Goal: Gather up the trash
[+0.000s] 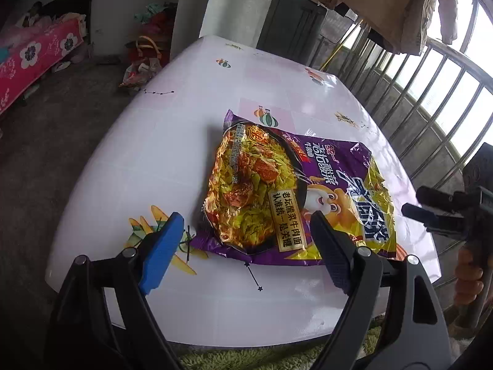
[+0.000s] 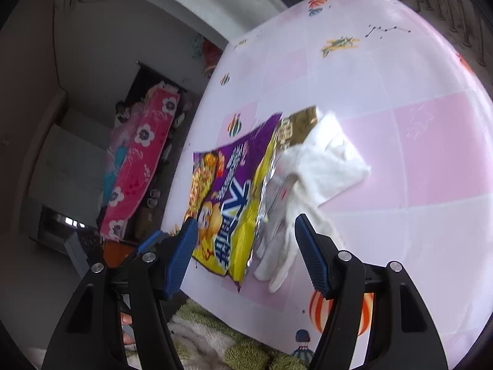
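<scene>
A purple and yellow instant-noodle wrapper (image 1: 277, 191) lies flat on the pink and white table (image 1: 172, 141). My left gripper (image 1: 245, 225) is open, its fingers straddling the wrapper's near edge just above it. In the right wrist view the same wrapper (image 2: 228, 203) lies beside crumpled white tissue (image 2: 320, 169), with a gold packet (image 2: 300, 125) behind it. My right gripper (image 2: 246, 228) is open and empty over the wrapper's near end; it also shows in the left wrist view (image 1: 431, 209) at the right edge.
The table's front edge is close below both grippers, with a green shaggy rug (image 2: 197, 336) on the floor. A metal railing (image 1: 431, 92) runs along the right. A bed with a pink floral cover (image 1: 34, 58) stands at the left.
</scene>
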A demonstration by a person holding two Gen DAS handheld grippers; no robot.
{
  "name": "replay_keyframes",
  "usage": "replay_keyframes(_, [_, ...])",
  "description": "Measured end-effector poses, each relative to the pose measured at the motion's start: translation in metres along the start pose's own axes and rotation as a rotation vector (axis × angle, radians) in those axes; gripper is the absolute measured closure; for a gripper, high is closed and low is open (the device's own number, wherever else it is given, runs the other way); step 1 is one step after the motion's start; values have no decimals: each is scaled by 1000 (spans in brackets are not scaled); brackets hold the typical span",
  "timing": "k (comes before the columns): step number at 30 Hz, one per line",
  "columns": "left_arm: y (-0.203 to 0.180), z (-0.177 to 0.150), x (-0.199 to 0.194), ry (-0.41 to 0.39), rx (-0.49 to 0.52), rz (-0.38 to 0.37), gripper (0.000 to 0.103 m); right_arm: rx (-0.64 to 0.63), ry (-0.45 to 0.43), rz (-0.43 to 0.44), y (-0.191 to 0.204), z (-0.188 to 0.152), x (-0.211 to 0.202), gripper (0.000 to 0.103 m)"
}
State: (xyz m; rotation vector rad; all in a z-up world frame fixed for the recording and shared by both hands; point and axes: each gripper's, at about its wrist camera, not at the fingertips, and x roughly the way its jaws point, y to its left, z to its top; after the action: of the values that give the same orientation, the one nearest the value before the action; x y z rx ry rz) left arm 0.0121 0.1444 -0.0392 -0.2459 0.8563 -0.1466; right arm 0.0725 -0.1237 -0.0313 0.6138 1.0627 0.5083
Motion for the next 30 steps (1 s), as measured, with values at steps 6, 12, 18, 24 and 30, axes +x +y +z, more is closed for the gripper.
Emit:
replay_keyframes(6, [5,6,14,-36,-22,-12,34,0,61,-23,7,-6,8,45])
replay_keyframes(12, [15,16,42,-12,-91,-22,49,14,102,-38,10,-6,11,49])
replay_keyframes(18, [20,19,53,-2,-100,-28,60,-188,-11,55,49,-26,-19,49])
replay_keyframes(24, [23,31,53,-36,-96,-34,66,-276,139,113,81,-44,17,49])
replay_keyframes(30, [20,32,71,-18,-42,16,75,-245,267,-2,79,-51,59,49])
